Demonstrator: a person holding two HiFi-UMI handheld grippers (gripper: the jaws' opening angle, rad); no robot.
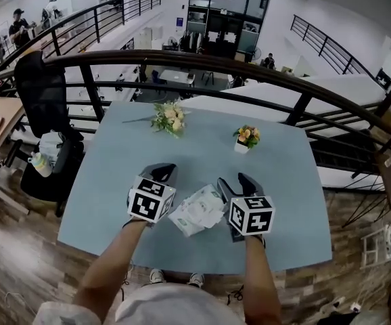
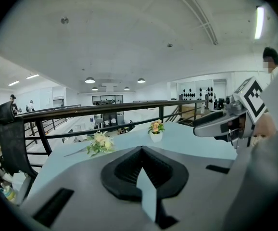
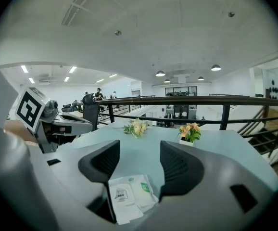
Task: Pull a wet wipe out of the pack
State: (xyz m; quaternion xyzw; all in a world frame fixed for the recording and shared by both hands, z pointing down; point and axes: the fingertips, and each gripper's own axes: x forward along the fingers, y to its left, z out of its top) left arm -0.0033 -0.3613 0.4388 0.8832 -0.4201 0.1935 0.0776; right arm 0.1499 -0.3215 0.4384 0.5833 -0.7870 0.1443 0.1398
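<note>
Flanking pack (image 1: pixel 197 212): L claw (image 1: pixel 162 172) closed, R claw (image 1: pixel 235 183) spread

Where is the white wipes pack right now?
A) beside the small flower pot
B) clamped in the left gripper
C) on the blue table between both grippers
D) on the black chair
C: the wipes pack lies on the table between the left gripper and the right gripper, held by neither.
</note>
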